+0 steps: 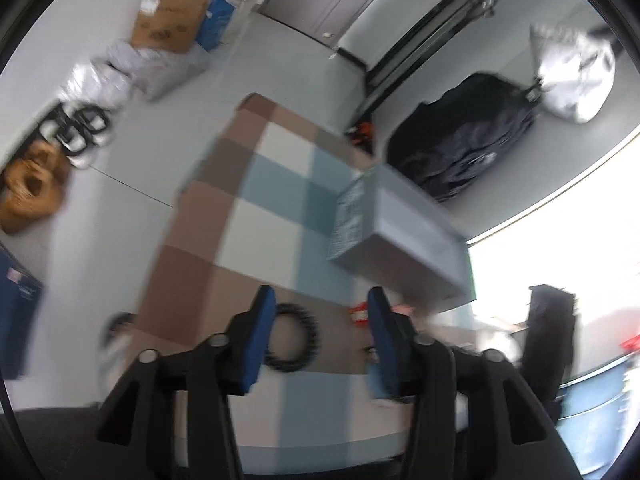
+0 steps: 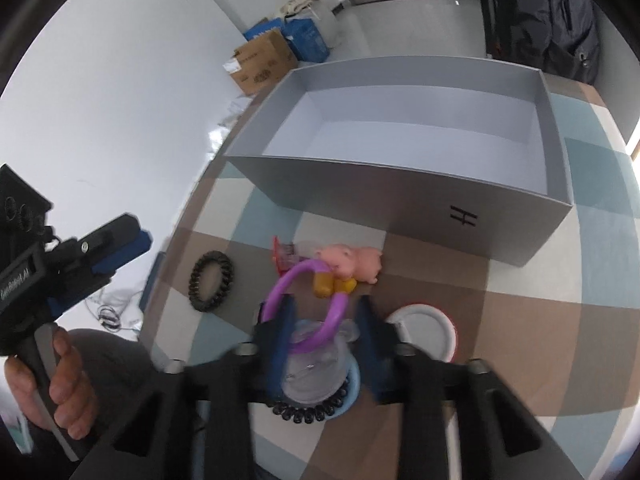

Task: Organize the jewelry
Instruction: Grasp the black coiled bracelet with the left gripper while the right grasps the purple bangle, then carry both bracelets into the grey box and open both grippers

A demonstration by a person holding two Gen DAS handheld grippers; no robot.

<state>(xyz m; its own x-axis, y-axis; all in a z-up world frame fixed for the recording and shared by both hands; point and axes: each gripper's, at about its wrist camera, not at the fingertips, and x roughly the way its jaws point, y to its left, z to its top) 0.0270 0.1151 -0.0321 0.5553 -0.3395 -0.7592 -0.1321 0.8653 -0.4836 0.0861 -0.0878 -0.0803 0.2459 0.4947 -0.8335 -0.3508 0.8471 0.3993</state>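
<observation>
1. Right gripper (image 2: 324, 320) sits low over the purple ring (image 2: 316, 308), its blue fingers straddling the loop and a clear plastic piece; whether the pads actually pinch it, I cannot tell.
2. Risk: that smooth, glossy ring could squirt sideways, or drag the pink rubbery pig (image 2: 352, 264) touching it.
3. The black coiled hair tie (image 2: 211, 281) lies apart, toward the checked mat's (image 2: 520, 320) left edge — springy, ridged.
4. Left gripper (image 1: 320, 340) hangs partly spread, empty, above that tie.
5. Grey box (image 2: 400, 196), stiff card, stands open at the mat's far edge; a lifted ring could clip its near wall.
</observation>
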